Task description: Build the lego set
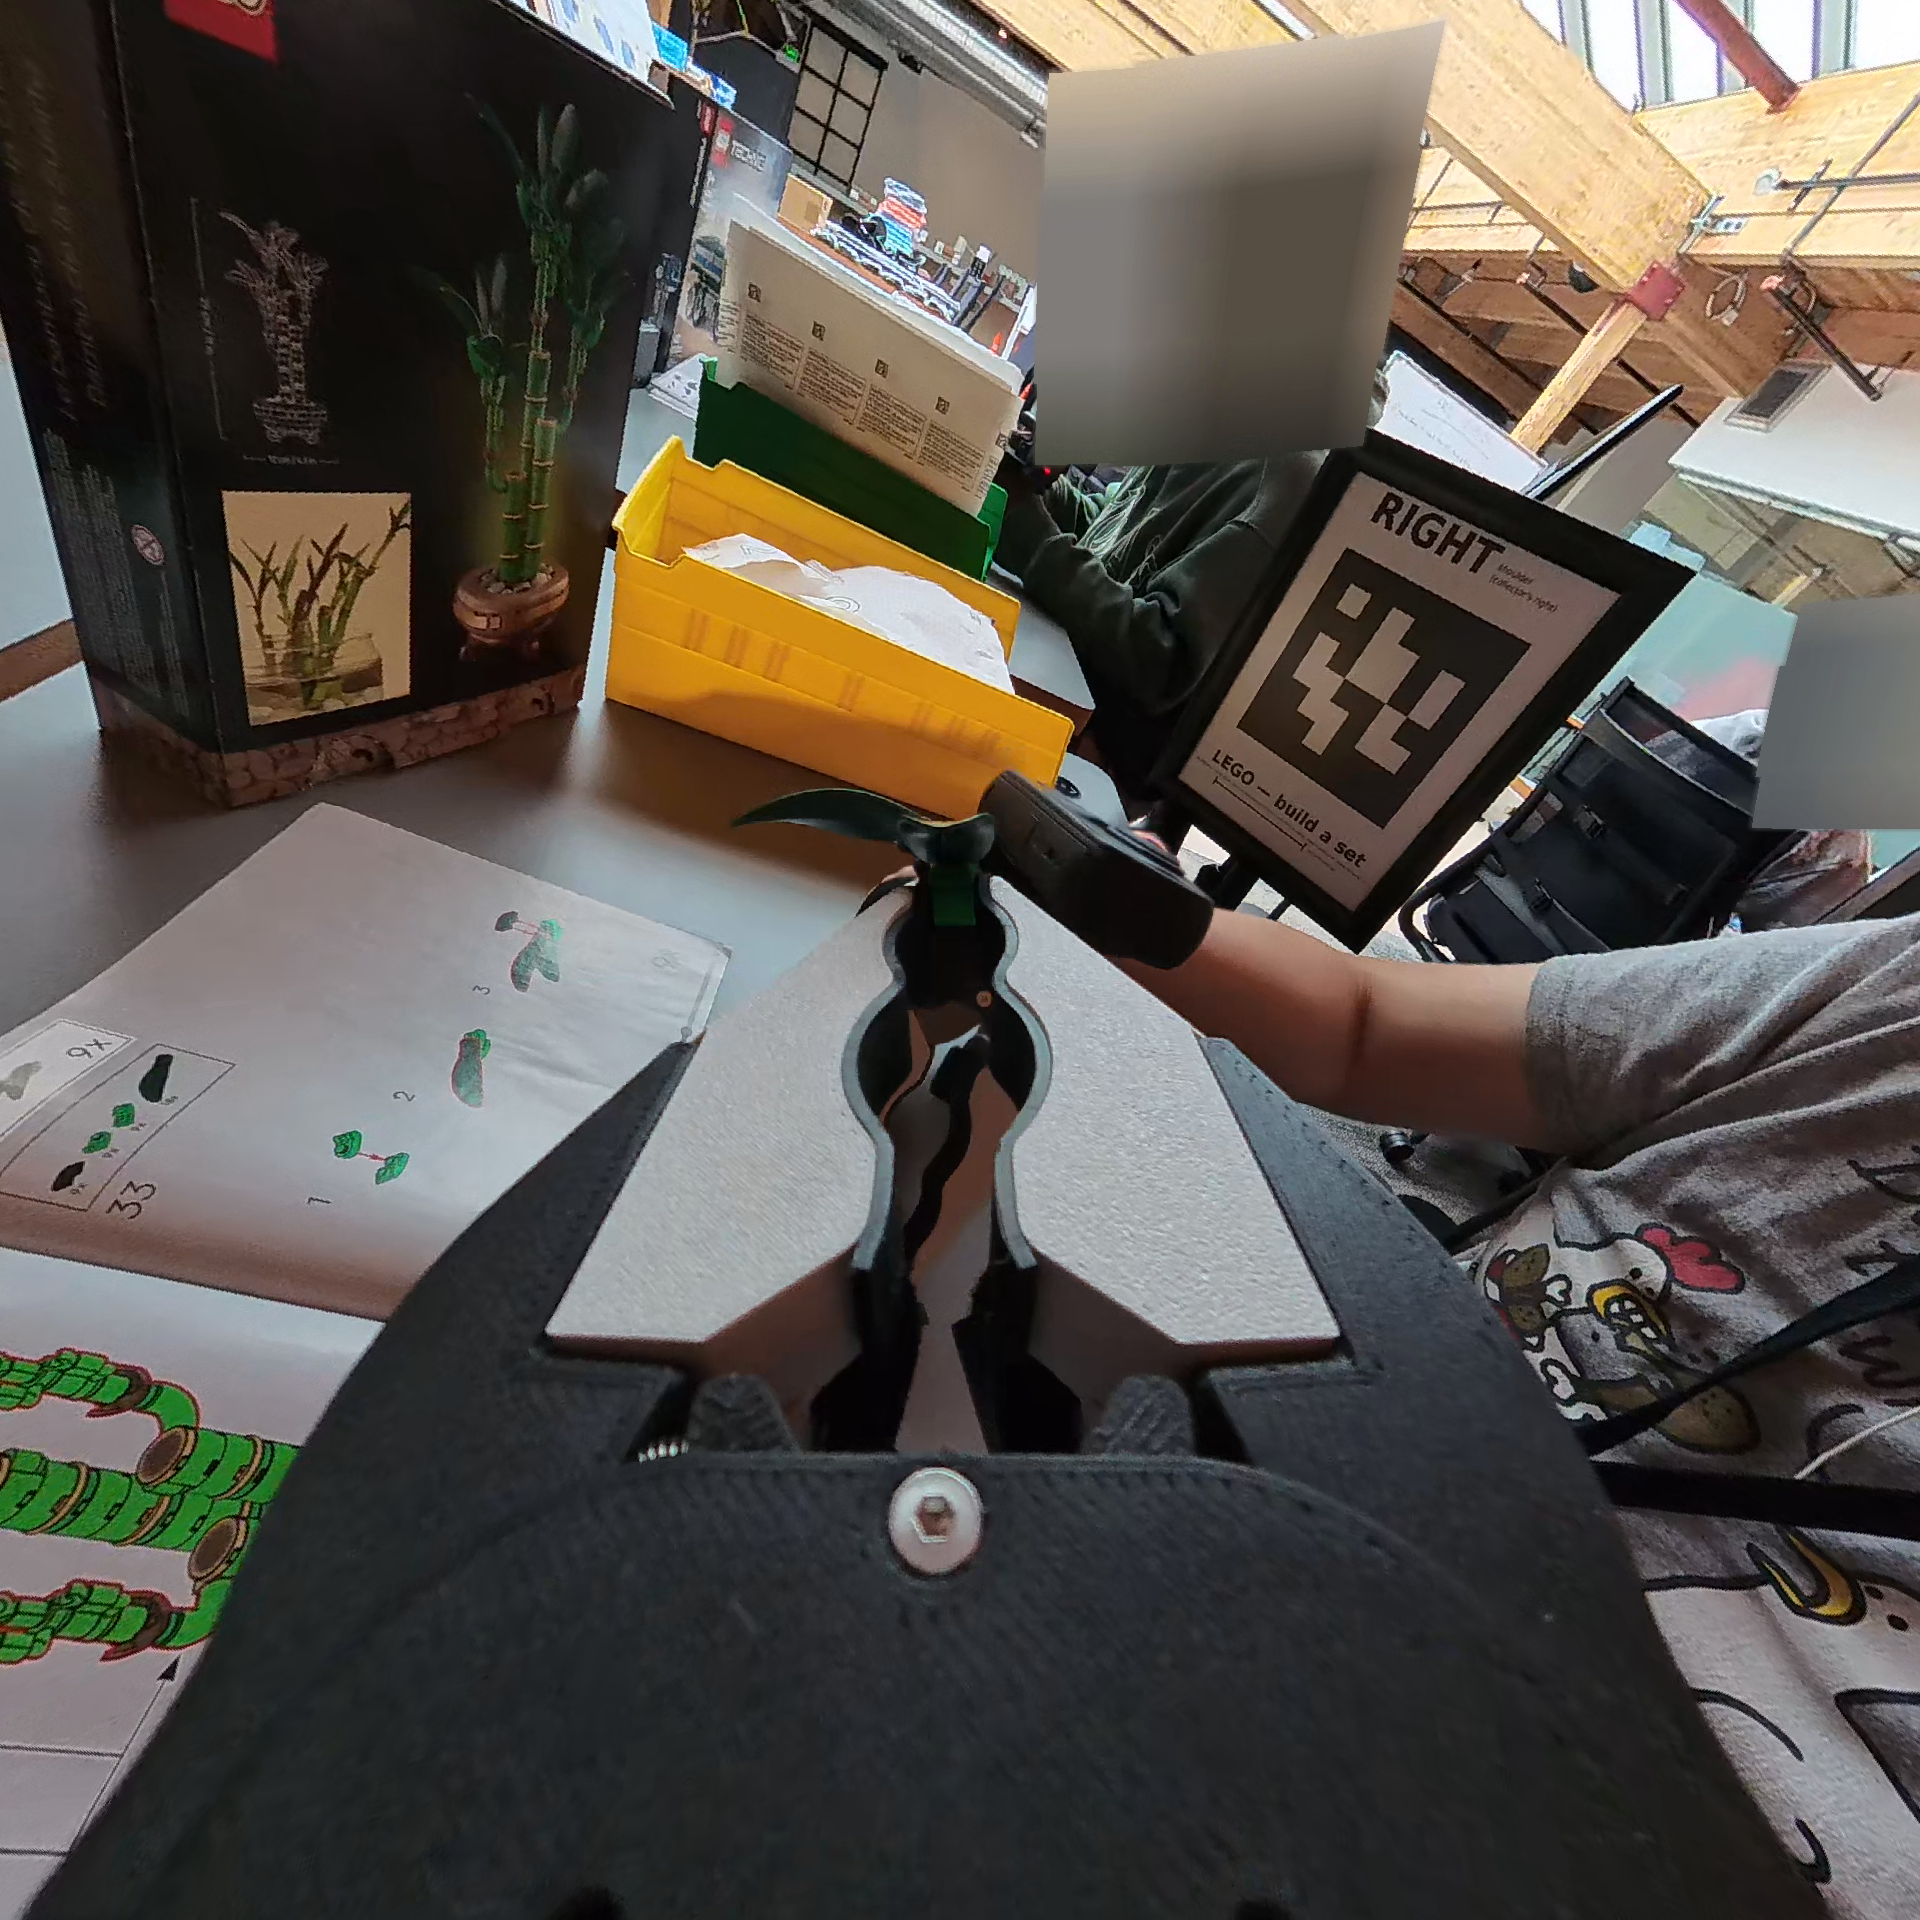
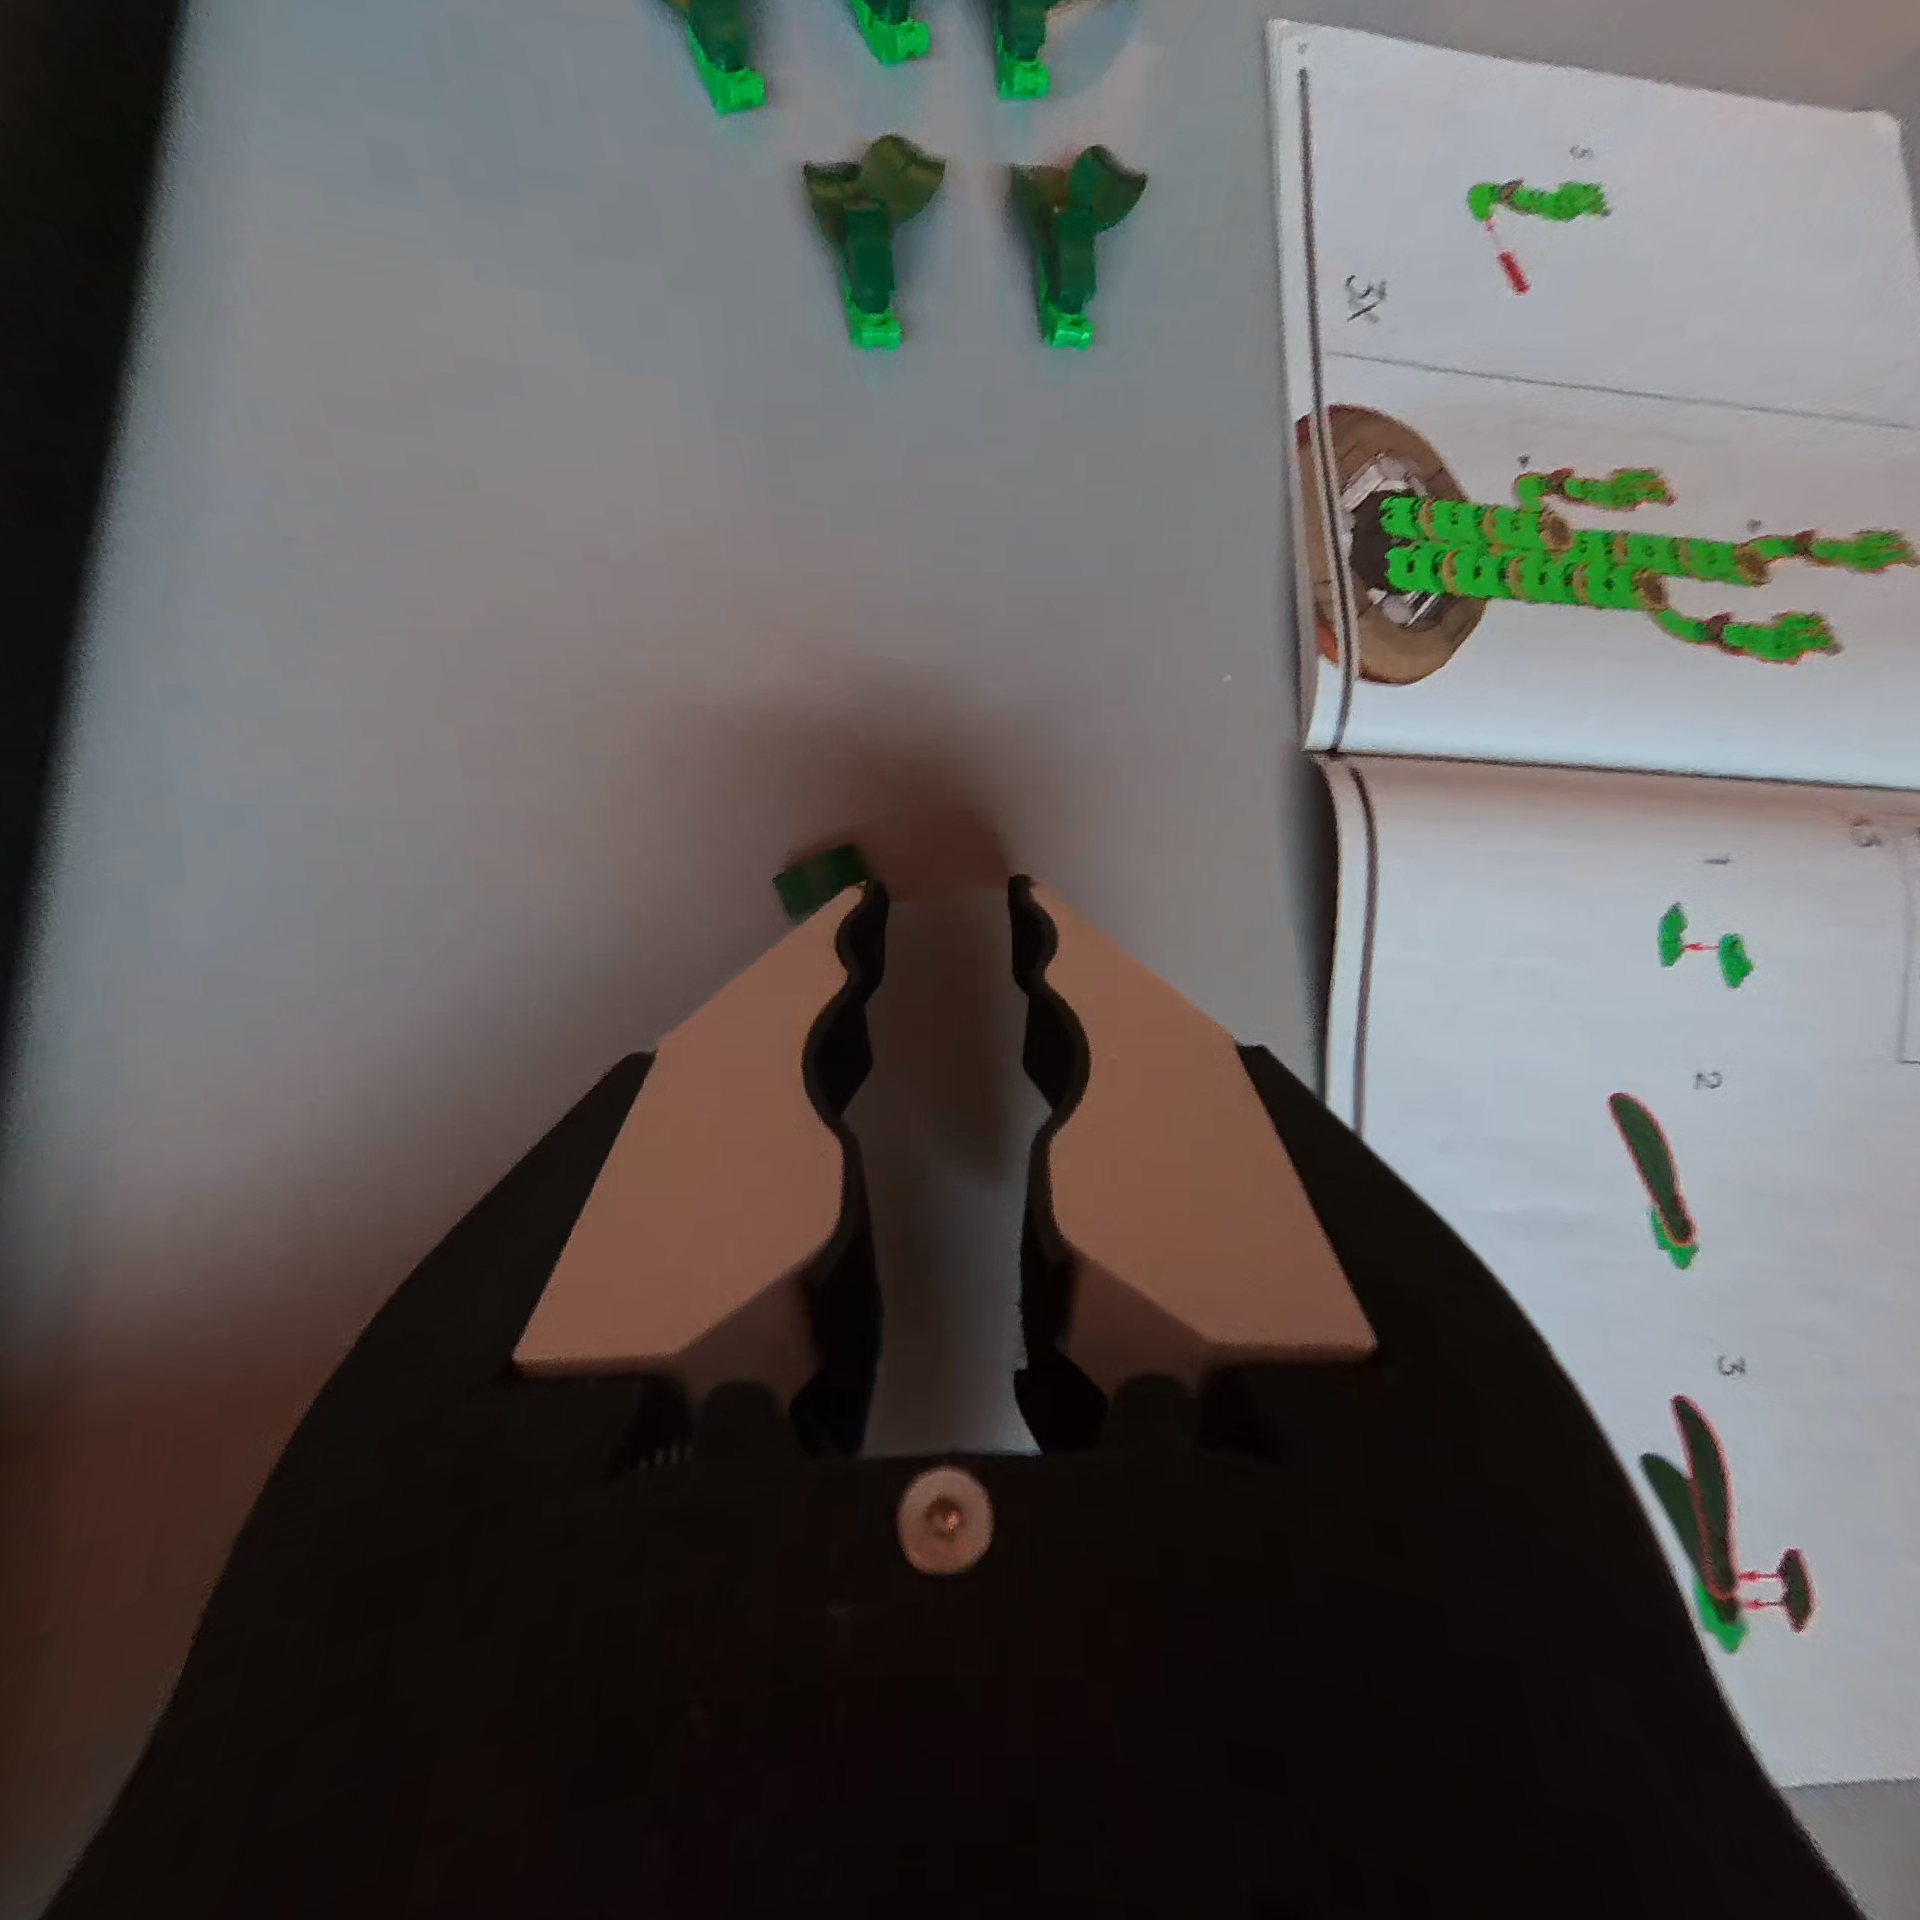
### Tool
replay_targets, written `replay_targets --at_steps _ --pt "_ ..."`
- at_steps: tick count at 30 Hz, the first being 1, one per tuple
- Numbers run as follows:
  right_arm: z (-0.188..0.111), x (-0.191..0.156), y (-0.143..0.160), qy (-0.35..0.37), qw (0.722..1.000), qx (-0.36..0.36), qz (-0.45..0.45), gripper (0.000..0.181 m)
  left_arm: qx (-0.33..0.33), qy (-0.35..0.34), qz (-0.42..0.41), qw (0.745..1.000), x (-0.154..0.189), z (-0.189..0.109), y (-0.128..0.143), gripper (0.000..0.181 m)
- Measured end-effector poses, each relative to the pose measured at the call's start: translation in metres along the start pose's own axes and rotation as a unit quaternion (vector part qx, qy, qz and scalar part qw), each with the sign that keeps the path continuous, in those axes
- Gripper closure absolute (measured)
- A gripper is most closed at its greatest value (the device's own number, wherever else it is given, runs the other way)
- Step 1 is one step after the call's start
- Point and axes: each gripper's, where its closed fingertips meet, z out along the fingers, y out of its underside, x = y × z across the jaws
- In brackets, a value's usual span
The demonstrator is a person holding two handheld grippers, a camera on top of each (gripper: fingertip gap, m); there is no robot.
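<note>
My left gripper [image 1: 951, 914] is shut on a small leaf assembly [image 1: 948, 883], a bright green brick with dark green leaves [image 1: 831, 808] sticking out past the tips, held above the table. My right gripper [image 2: 945, 894] is open and empty, low over the grey table [image 2: 520, 520]. A small dark green piece [image 2: 818, 878] lies just beside its left fingertip [image 2: 862, 904]. Two finished leaf assemblies [image 2: 871, 249] [image 2: 1075, 244] lie ahead of it, with more [image 2: 727, 62] at the top edge. The open instruction booklet [image 2: 1610, 935] lies to the right and also shows in the left wrist view [image 1: 312, 1039].
The black set box [image 1: 312, 364] stands at the back left. A yellow bin [image 1: 810, 655] with crumpled white bags and a green bin [image 1: 831, 468] with papers stand behind. A framed marker sign [image 1: 1392, 675] stands at the right. A person's forearm [image 1: 1299, 1018] with a black wrist wrap reaches across. My right fingertips sit around 20 cm from my left ones.
</note>
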Motion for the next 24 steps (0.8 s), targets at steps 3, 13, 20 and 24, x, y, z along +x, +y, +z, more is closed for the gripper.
replay_targets --at_steps 3,13,20,24 --pt "0.005 0.008 -0.005 0.028 1.0 0.0 -0.008 0.16 -0.002 0.0 -0.002 1.0 -0.001 0.0 0.001 0.176" --pt "-0.012 -0.002 -0.021 0.038 0.984 -0.039 0.17 0.159 -0.004 -0.011 -0.01 1.0 -0.007 -0.001 0.003 0.176" --pt "0.0 -0.016 -0.003 0.039 0.979 -0.123 0.16 0.146 -0.011 -0.011 -0.013 1.0 -0.008 -0.001 0.005 0.176" --pt "-0.004 -0.011 0.007 0.058 0.977 -0.146 0.142 0.155 -0.011 -0.008 -0.013 1.0 -0.007 -0.002 0.004 0.176"
